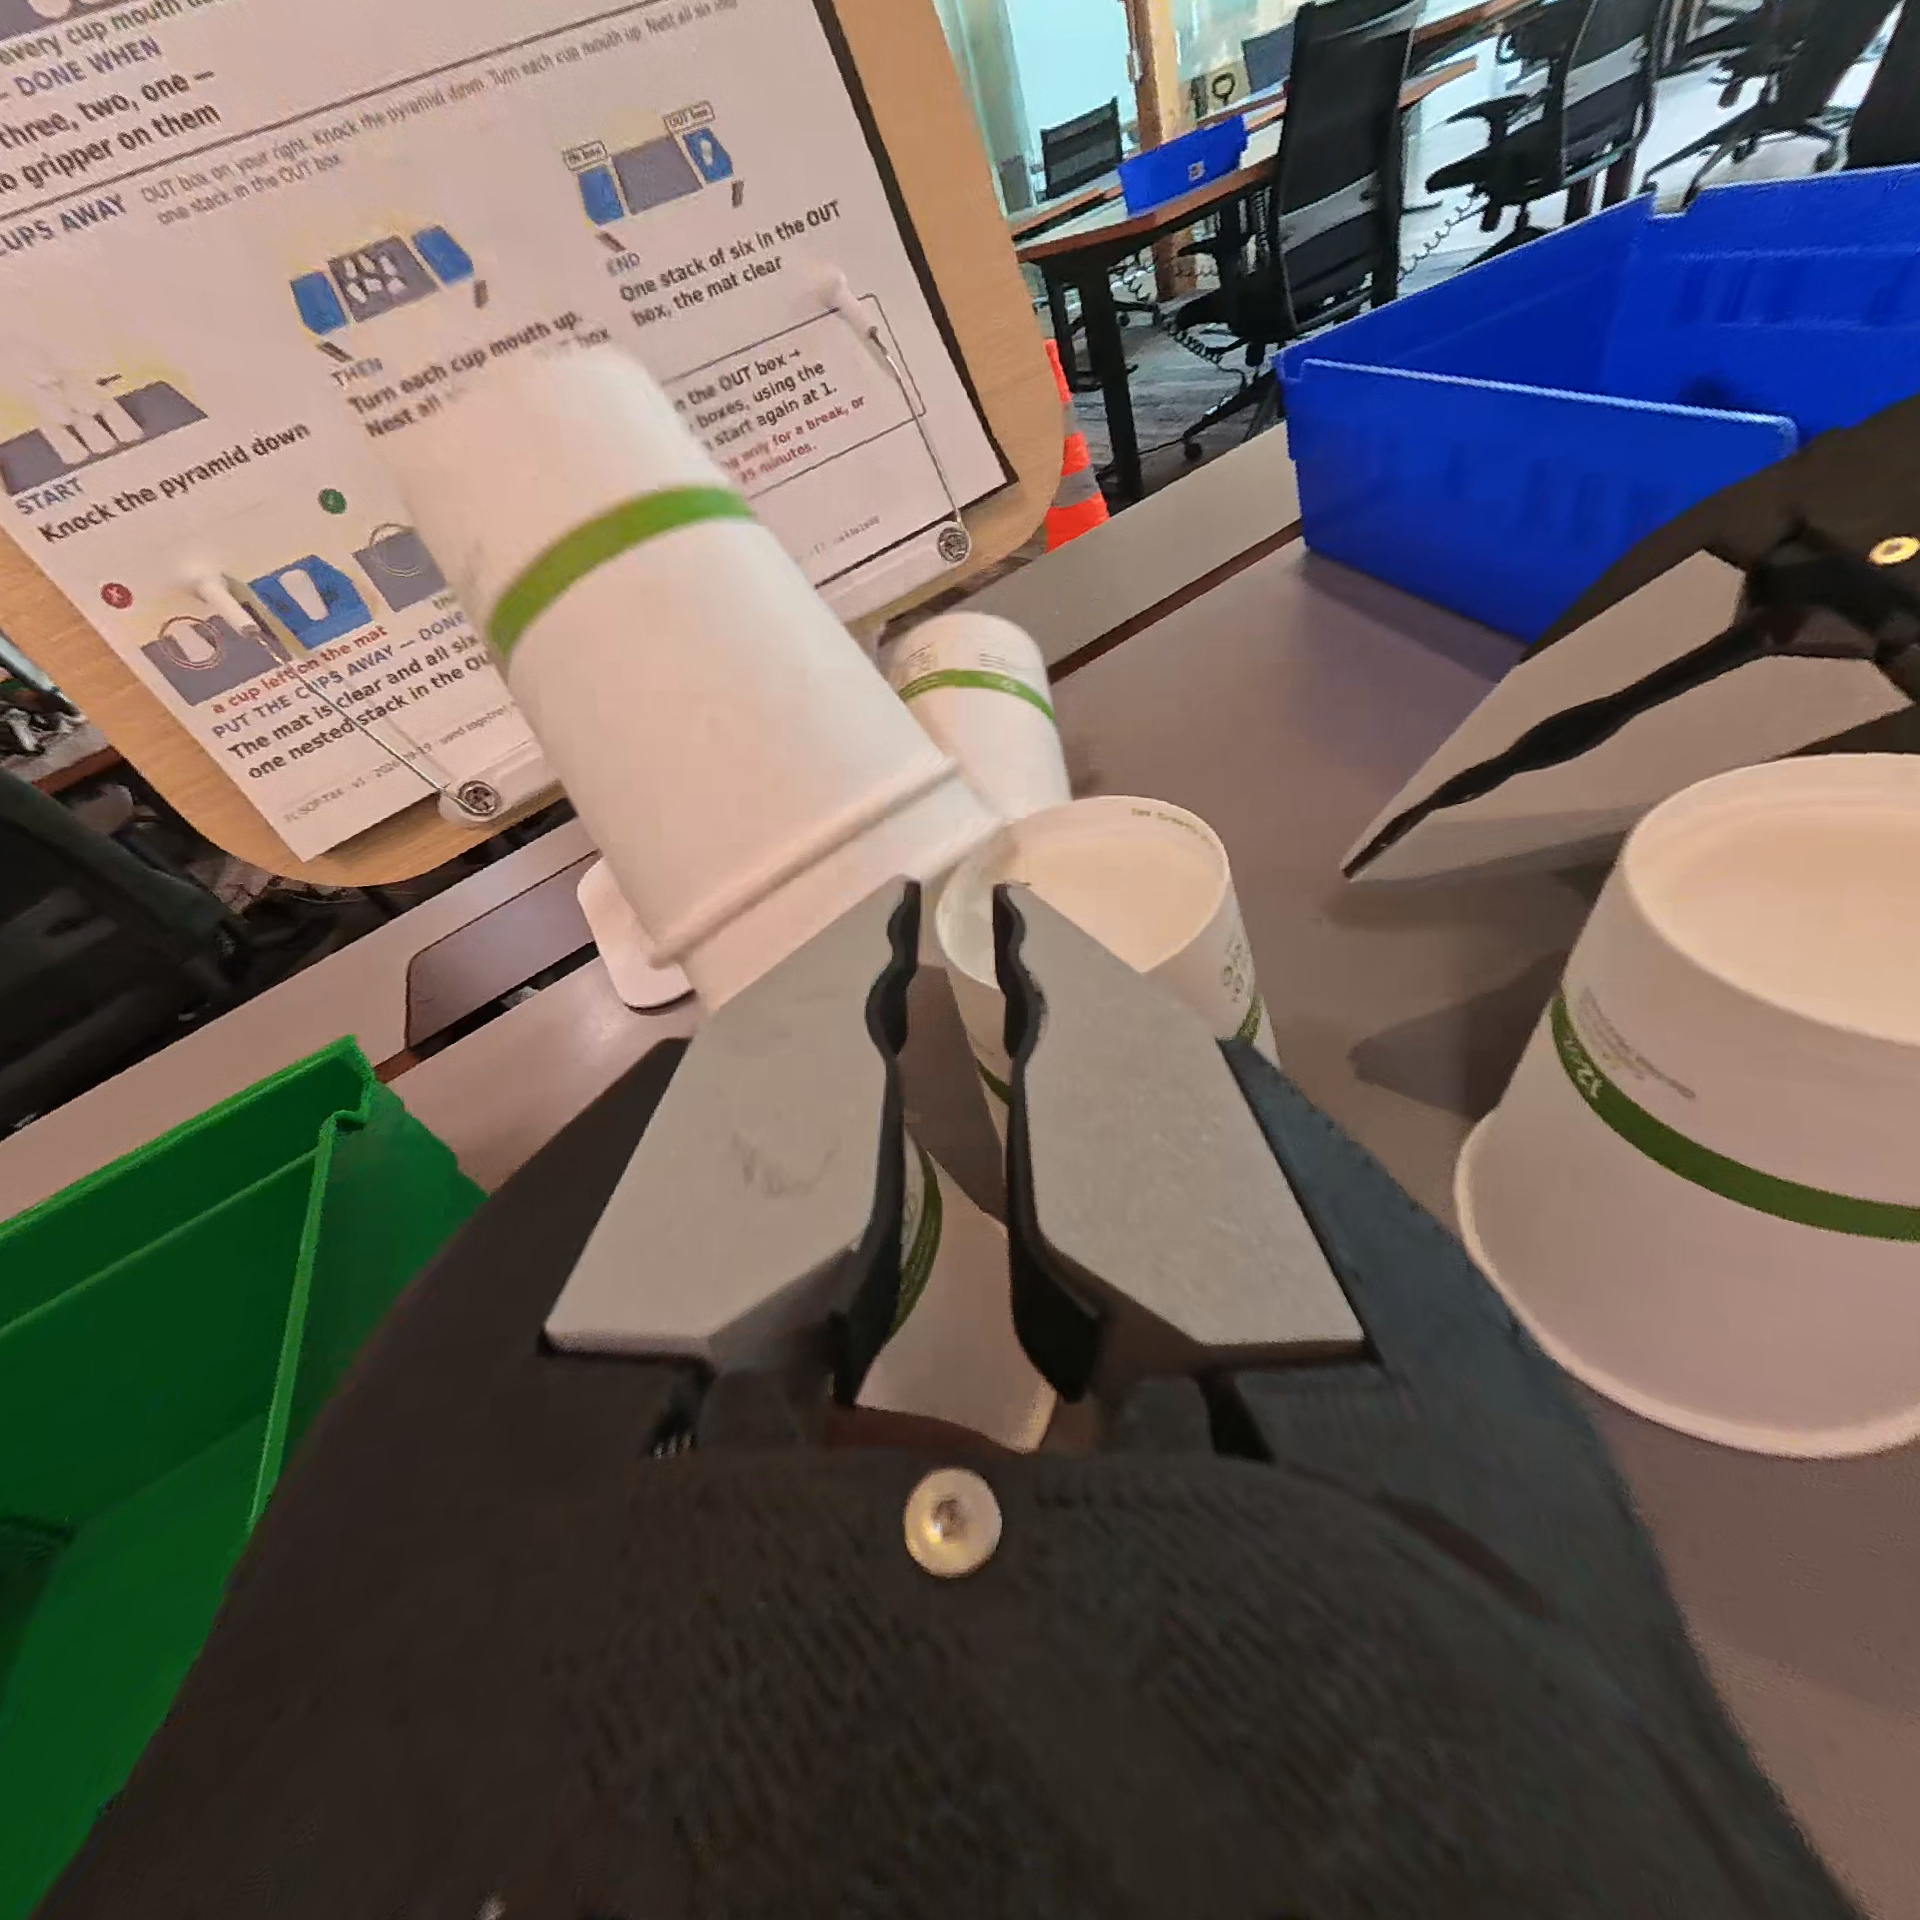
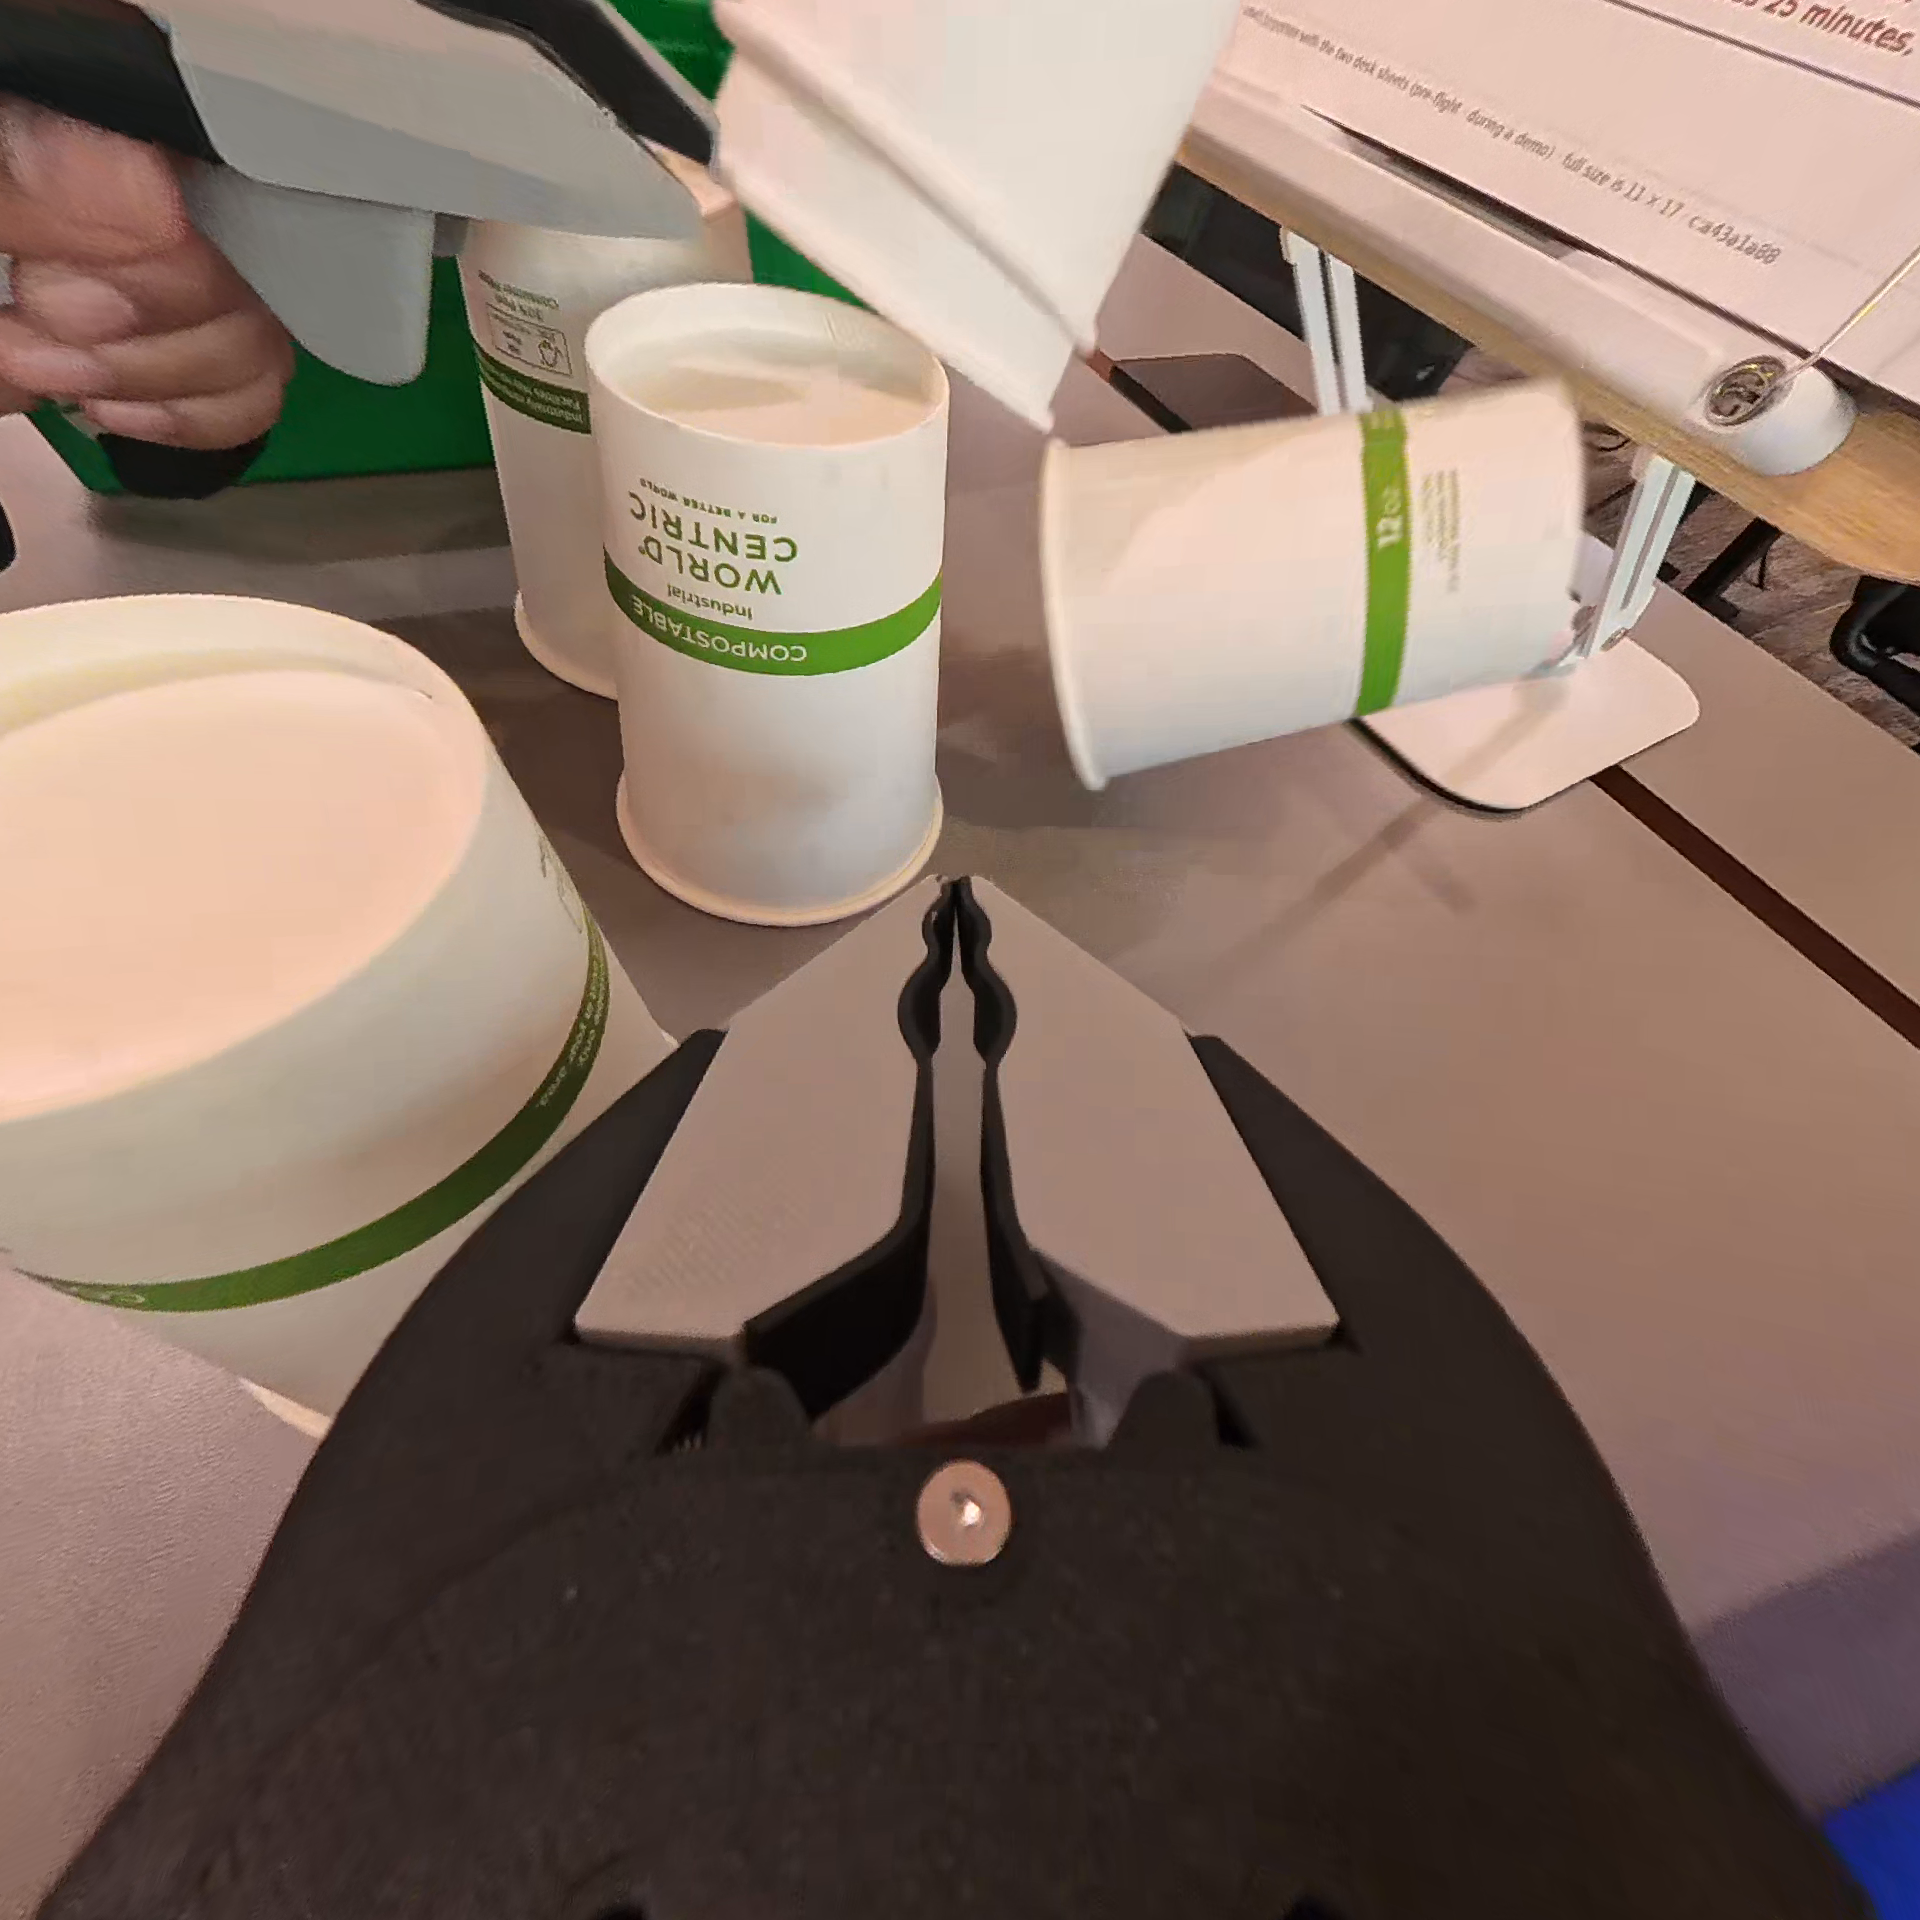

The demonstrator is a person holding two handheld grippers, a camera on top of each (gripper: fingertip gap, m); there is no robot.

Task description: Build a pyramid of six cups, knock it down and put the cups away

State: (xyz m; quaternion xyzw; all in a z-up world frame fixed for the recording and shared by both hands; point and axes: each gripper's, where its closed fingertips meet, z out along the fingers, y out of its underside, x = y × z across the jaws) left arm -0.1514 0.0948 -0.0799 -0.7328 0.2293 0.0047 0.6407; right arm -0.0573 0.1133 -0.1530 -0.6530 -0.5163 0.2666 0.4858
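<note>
Both my hand-held grippers: left [image 1: 956, 904] narrowly parted, empty; right [image 2: 957, 891] pinched together. Green-banded printed cups [image 2: 774, 623] crowd a grey surface [image 2: 1455, 1039]; office chairs [image 1: 1340, 156] beyond.

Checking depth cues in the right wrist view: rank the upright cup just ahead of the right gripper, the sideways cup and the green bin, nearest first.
From the right gripper:
1. Upright cup, mouth down, just ahead, slightly left.
2. Sideways cup, ahead right, blurred.
3. Green bin, far left, behind the cups.
</note>
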